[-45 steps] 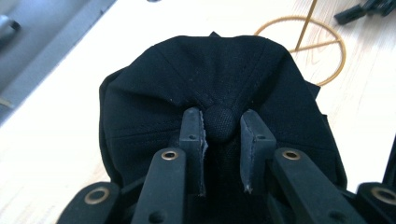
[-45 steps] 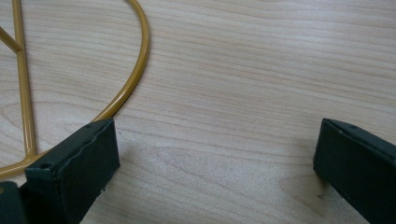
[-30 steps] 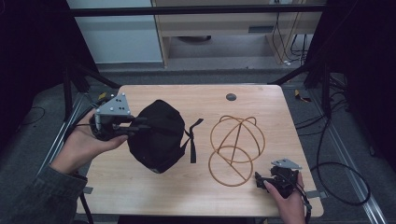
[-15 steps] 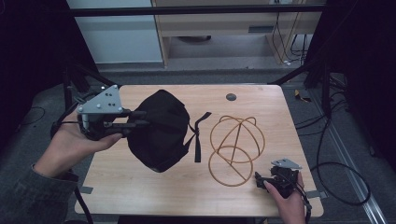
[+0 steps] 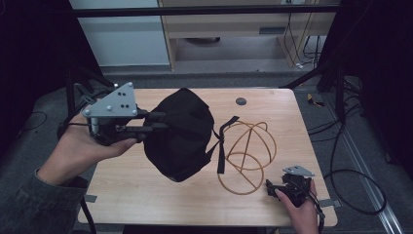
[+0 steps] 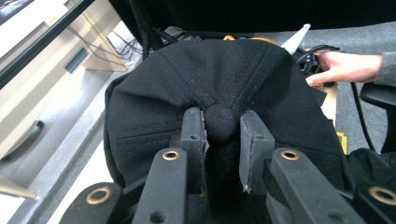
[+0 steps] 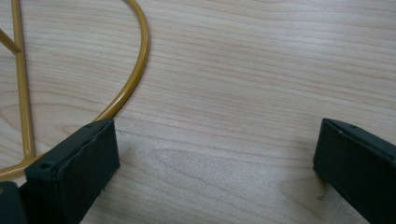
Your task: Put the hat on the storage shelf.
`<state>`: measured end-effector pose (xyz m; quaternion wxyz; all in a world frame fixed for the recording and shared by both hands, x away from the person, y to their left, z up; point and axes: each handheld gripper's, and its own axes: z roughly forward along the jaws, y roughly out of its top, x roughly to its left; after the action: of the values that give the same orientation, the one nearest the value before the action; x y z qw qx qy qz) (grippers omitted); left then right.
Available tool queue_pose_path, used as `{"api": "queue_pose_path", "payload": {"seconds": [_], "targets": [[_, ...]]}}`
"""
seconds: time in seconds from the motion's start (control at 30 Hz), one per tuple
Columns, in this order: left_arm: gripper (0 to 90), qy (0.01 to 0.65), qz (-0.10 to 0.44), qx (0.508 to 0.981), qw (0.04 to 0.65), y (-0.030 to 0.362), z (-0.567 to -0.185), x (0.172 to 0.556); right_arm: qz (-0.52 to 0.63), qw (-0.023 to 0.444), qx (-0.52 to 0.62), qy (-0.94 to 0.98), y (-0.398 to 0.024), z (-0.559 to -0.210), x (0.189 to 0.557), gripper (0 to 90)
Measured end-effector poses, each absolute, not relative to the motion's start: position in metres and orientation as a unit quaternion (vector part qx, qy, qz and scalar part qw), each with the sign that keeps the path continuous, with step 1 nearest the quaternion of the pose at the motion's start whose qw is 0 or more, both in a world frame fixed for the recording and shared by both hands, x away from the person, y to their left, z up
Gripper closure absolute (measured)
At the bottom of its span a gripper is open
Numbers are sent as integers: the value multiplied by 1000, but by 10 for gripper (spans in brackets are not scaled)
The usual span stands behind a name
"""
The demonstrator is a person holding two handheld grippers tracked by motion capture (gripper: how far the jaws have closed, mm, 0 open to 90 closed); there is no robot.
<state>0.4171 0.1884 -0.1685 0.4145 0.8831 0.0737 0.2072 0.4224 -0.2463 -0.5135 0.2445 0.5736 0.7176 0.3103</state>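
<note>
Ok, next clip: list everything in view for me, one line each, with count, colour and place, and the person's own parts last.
Cap: one, black, lifted over the table's left half, pinched at its top button.
Cap strap: one, black, hanging from the cap down to the tabletop beside the wire frame.
Wire frame: one, golden-brown, dome of hoops, standing right of centre on the table.
Table: one, light wood.
Round disc: one, dark grey, near the table's far edge.
Cabinet: one, beige, beyond the table.
Left gripper: one, black with grey plate, jaws shut on the cap.
Right gripper: one, black, jaws open, at the frame's near right edge.
Hands: two, left, right.
</note>
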Motion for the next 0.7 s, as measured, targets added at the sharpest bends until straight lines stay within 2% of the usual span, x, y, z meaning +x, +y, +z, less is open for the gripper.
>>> {"api": "queue_pose_path", "payload": {"seconds": [0.7], "targets": [[742,30,204,891,404,103,-140,439,309,246,573,719,-247,-514,423,4]]}}
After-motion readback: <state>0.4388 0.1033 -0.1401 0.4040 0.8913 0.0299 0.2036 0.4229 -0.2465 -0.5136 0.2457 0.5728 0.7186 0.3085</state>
